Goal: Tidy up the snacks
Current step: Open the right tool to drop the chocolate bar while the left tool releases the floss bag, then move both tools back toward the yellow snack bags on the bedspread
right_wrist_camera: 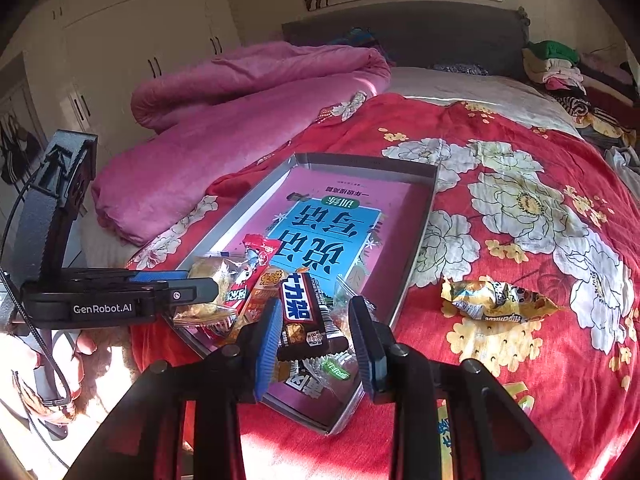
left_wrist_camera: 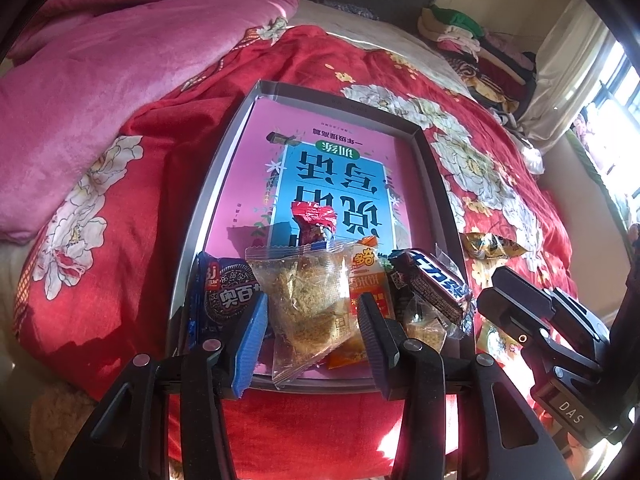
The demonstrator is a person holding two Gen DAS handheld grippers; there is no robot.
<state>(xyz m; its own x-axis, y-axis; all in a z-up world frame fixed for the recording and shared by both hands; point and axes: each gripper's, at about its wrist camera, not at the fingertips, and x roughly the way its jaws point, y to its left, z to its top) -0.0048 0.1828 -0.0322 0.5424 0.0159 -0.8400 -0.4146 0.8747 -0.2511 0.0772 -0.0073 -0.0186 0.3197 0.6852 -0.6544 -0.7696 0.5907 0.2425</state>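
Observation:
A grey tray [left_wrist_camera: 224,184] lined with a pink and blue booklet [left_wrist_camera: 320,184] lies on the red flowered quilt. Several snacks are piled at its near end: a blue cookie pack [left_wrist_camera: 228,292], a red wrapper [left_wrist_camera: 316,220], an orange packet [left_wrist_camera: 368,276] and a clear packet of crumbly cake [left_wrist_camera: 308,304]. My left gripper [left_wrist_camera: 313,298] is open, with the cake packet between its fingers and a small gap at the right pad. My right gripper [right_wrist_camera: 316,304] is shut on the near end of a dark chocolate bar [right_wrist_camera: 304,312], which tilts over the pile. A gold packet [right_wrist_camera: 492,300] lies on the quilt right of the tray.
A yellow packet [right_wrist_camera: 444,432] lies on the quilt near my right gripper. A rolled pink blanket [right_wrist_camera: 240,112] sits left of and behind the tray. Folded clothes [right_wrist_camera: 560,68] are stacked at the far right. The bed's edge and floor with slippers [right_wrist_camera: 60,360] are at the left.

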